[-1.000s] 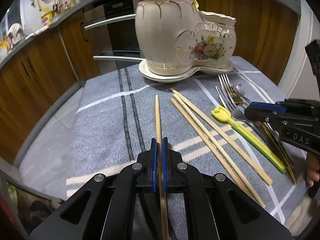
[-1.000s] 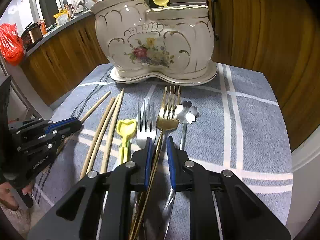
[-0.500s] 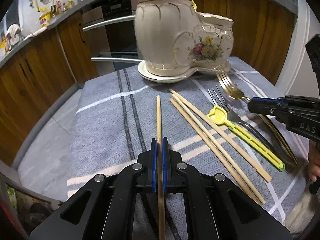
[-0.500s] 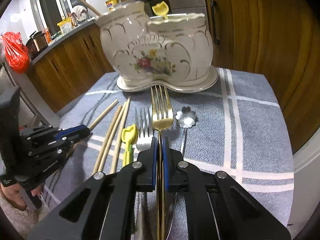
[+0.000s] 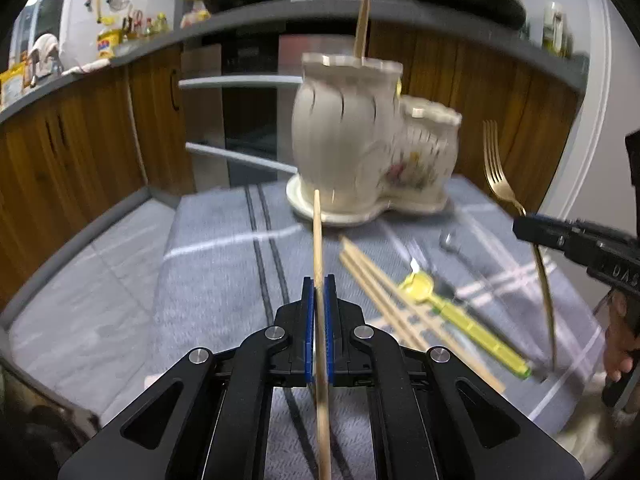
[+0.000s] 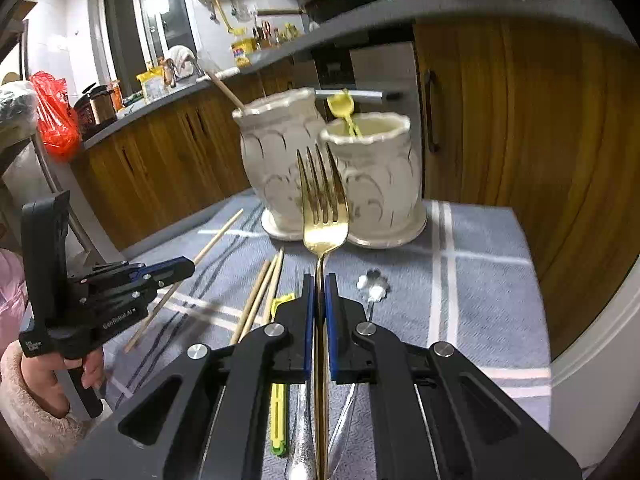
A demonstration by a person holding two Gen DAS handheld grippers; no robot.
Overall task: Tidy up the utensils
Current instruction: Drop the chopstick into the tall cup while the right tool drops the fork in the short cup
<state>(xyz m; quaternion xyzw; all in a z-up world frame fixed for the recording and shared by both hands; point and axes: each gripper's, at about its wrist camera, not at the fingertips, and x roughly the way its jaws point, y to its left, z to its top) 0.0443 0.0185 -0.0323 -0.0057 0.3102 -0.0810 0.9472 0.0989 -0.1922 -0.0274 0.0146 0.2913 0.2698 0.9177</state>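
Observation:
My left gripper (image 5: 319,284) is shut on a wooden chopstick (image 5: 318,240) and holds it above the cloth, its tip pointing at the cream ceramic holder (image 5: 360,140). My right gripper (image 6: 319,284) is shut on a gold fork (image 6: 322,208), tines up, in front of the holder (image 6: 332,172). The holder's tall left part has one chopstick (image 6: 224,88) in it; its lower right part has a yellow utensil (image 6: 342,106). Three chopsticks (image 5: 384,292), a yellow utensil (image 5: 452,312) and a silver flower-ended spoon (image 6: 374,286) lie on the cloth.
The grey striped cloth (image 5: 216,280) covers a small table. Wooden cabinets (image 6: 520,120) and an oven stand close behind it. The left gripper shows in the right wrist view (image 6: 180,268), the right gripper in the left wrist view (image 5: 524,226).
Both grippers have lifted off the cloth with the chopstick and the gold fork. The right gripper closed on the fork a second ago.

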